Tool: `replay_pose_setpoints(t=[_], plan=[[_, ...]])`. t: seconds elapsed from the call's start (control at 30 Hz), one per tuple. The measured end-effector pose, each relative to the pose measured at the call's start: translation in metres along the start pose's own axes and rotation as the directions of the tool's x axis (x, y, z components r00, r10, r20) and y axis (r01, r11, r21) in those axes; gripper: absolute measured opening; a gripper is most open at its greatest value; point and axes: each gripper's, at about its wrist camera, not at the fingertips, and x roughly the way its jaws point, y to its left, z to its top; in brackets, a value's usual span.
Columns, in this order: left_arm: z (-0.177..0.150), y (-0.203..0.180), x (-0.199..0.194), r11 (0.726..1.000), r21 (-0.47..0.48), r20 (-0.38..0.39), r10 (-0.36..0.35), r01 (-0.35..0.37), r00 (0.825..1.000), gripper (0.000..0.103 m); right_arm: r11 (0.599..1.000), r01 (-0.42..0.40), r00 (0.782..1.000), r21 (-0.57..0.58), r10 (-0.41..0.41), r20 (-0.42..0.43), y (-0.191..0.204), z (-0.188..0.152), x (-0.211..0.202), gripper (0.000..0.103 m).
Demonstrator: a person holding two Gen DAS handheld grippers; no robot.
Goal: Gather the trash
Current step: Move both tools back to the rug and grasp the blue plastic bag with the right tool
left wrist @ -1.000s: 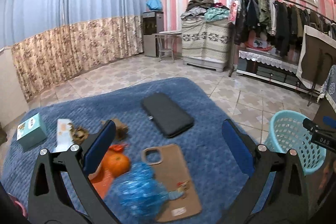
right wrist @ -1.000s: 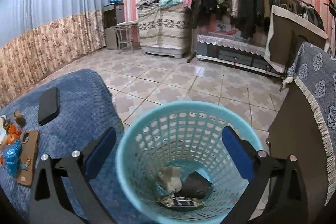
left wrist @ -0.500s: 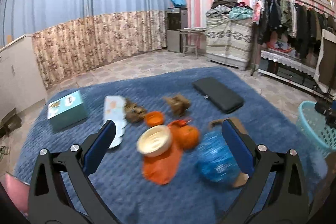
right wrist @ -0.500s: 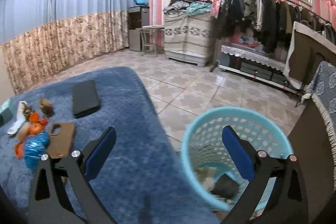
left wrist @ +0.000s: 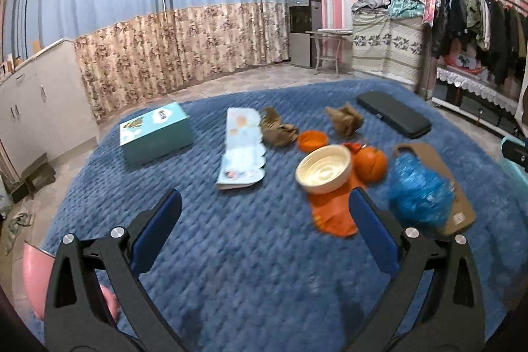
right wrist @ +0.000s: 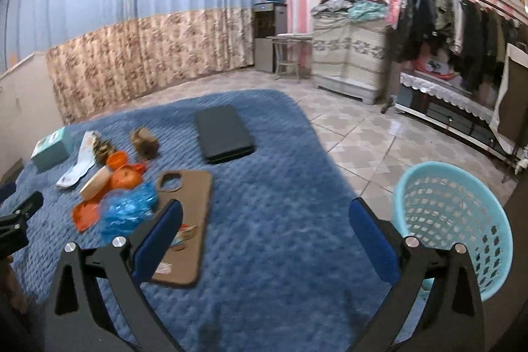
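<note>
On the blue blanket [left wrist: 250,253] lie a crumpled blue plastic bag [left wrist: 419,190], an orange wrapper [left wrist: 333,216], an orange fruit [left wrist: 371,162], a cream bowl [left wrist: 325,169], an orange lid [left wrist: 312,140] and two brown crumpled scraps [left wrist: 279,129]. My left gripper [left wrist: 264,231] hovers open and empty above the blanket, short of these items. My right gripper [right wrist: 265,235] is also open and empty, over the blanket [right wrist: 280,236] between the blue bag [right wrist: 127,210] and the turquoise basket [right wrist: 455,220] at the right.
A teal box [left wrist: 155,134], a white booklet [left wrist: 244,150], a black case [left wrist: 394,117] and a brown phone case [right wrist: 188,220] also lie on the blanket. Tiled floor, a clothes rack [right wrist: 462,22] and a curtain [left wrist: 165,22] surround the bed.
Both grippers have swung left. The left view now takes in the teal box and booklet. The right gripper left the spot over the basket and is now above the blanket.
</note>
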Motion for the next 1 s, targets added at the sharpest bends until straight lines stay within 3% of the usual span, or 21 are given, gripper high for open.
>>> replay_pose_setpoints(t=[0.6,0.67,0.73,0.8,0.93,1.0], plan=[[-0.006,0.058,0.007,0.994,-0.099,-0.043,0.04,-0.044,0.998,0.098,0.969,-0.2,0.975,-0.147,0.181,-0.129,0.108,-0.021,0.04,0.097],[-0.006,0.06,0.01,0.993,-0.114,-0.053,0.035,-0.041,0.998,0.098,0.961,-0.211,0.97,-0.178,0.184,-0.156,0.118,-0.026,0.047,0.081],[-0.006,0.06,0.012,0.992,-0.123,-0.062,0.028,-0.036,0.998,0.098,0.954,-0.241,0.96,-0.179,0.207,-0.189,0.12,-0.029,0.053,0.057],[-0.004,0.056,0.015,0.993,-0.115,-0.066,0.03,-0.038,0.997,0.098,0.947,-0.28,0.949,-0.158,0.247,-0.197,0.117,-0.028,0.053,0.05],[0.001,0.043,0.019,0.995,-0.1,-0.073,0.01,-0.017,0.997,0.098,0.94,-0.303,0.947,-0.156,0.279,-0.161,0.108,-0.021,0.043,0.033],[0.004,0.034,0.023,0.996,-0.093,-0.08,-0.012,0.005,0.997,0.098,0.941,-0.305,0.948,-0.146,0.285,-0.143,0.1,-0.016,0.038,0.031]])
